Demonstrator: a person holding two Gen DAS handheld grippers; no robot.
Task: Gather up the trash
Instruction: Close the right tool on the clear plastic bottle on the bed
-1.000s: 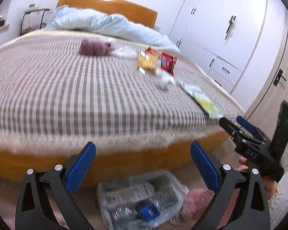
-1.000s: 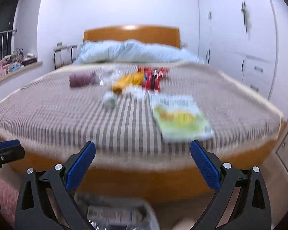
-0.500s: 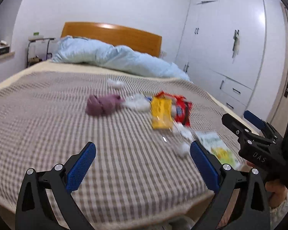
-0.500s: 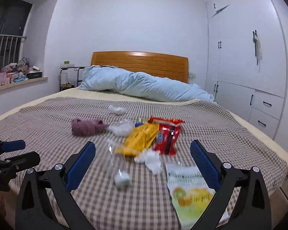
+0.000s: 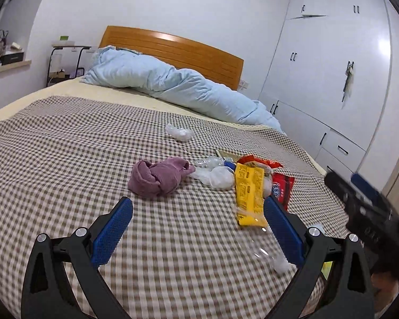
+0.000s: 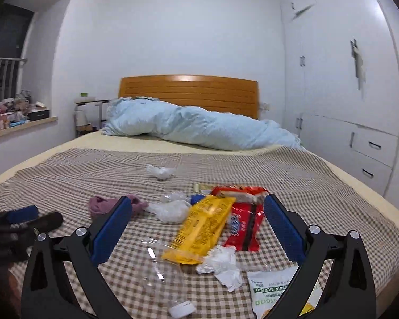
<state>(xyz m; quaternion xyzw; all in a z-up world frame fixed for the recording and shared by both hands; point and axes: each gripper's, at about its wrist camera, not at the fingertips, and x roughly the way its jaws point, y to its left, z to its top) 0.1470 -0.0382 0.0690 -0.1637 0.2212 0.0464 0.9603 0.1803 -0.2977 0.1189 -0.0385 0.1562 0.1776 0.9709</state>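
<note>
Trash [image 6: 199,228] on bed [image 5: 53,159] now nearer, both jaws still wide.

A bed [image 6: 66,175] with a checked cover carries a light-blue duvet [image 6: 199,130] by the headboard, a purple cloth [image 5: 159,176], a yellow wrapper [image 6: 202,228], a red wrapper [image 6: 244,223], crumpled tissue [image 6: 223,265], a clear bottle [image 6: 167,279] and a green-printed bag [image 6: 274,292].
</note>
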